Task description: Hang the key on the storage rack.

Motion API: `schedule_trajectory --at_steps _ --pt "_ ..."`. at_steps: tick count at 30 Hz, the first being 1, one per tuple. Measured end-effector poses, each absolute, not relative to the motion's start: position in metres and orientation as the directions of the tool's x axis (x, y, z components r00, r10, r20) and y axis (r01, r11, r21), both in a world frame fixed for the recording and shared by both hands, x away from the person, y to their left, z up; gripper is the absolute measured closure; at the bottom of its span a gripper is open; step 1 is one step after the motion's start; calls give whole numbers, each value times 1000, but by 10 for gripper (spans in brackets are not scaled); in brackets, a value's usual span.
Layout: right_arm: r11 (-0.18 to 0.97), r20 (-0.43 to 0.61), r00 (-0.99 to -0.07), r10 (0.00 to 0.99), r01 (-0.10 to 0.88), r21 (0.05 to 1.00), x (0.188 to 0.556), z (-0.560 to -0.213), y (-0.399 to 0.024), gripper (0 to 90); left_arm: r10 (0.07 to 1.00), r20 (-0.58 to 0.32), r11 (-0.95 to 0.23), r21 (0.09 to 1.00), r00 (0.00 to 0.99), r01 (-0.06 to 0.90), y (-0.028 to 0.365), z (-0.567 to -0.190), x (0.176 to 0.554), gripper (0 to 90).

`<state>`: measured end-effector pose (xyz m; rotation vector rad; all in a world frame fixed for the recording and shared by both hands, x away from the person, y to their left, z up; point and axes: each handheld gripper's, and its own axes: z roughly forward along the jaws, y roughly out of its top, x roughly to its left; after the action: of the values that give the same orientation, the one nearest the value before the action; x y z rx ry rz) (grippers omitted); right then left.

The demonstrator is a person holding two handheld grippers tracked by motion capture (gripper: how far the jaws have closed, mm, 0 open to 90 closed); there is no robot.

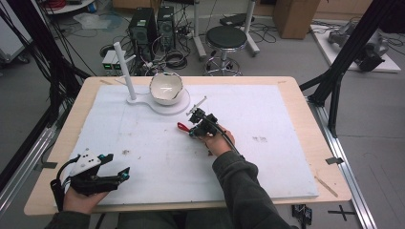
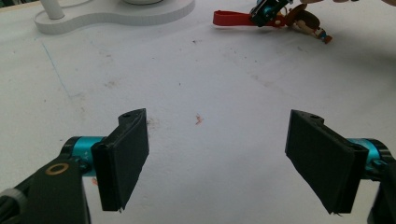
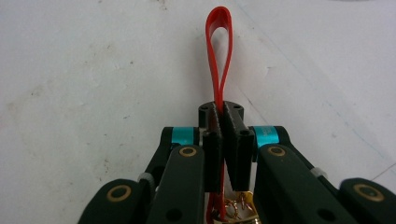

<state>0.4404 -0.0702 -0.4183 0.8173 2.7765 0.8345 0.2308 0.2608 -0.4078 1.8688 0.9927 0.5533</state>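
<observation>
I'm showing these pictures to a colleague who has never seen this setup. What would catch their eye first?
Probably the red strap, bright against the white mat: the right gripper is shut on it near the table's middle, with a small keychain charm trailing behind. Next, the white bowl on its stand at the far edge, and the left gripper, open over bare mat at the near left corner.

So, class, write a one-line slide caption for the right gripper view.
Right gripper shut on a red strap loop above the white table surface.
</observation>
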Motion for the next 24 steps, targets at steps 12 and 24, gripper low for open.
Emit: schedule_trajectory --at_steps 12,24 --pt "666 40 -849 527 442 601 437 -406 -76 867 818 -26 -256 878 574 405 261 -407 231 220" --pt "606 66 -855 515 418 677 431 -388 -82 868 820 -28 -252 880 572 404 260 -407 230 220"
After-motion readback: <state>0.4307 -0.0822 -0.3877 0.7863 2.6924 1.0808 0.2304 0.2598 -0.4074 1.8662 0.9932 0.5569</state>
